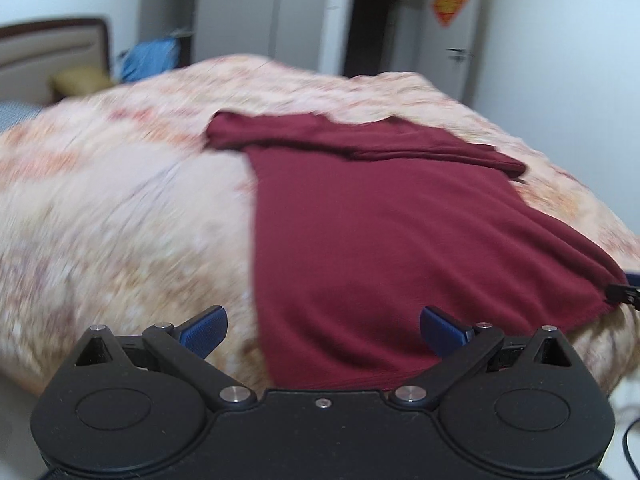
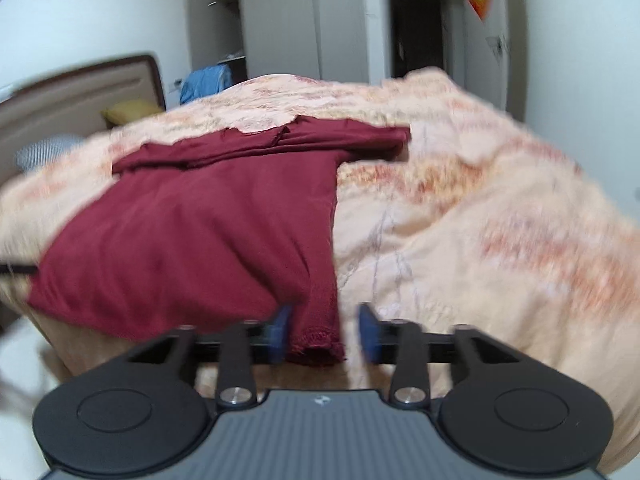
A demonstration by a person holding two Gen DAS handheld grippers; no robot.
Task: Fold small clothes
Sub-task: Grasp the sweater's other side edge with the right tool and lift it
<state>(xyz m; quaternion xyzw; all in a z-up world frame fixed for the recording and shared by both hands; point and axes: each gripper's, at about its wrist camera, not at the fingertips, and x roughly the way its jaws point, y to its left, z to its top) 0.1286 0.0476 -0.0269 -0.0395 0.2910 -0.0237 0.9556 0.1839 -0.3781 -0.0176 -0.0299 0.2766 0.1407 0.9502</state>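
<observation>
A dark red garment point(image 1: 400, 232) is lying spread flat on the bed's peach floral blanket point(image 1: 120, 216), while the left gripper point(image 1: 323, 330) is hovering over its near hem with fingers wide apart, and the right gripper point(image 2: 325, 334) is straddling a hem corner, fingers parted, not pinching.
</observation>
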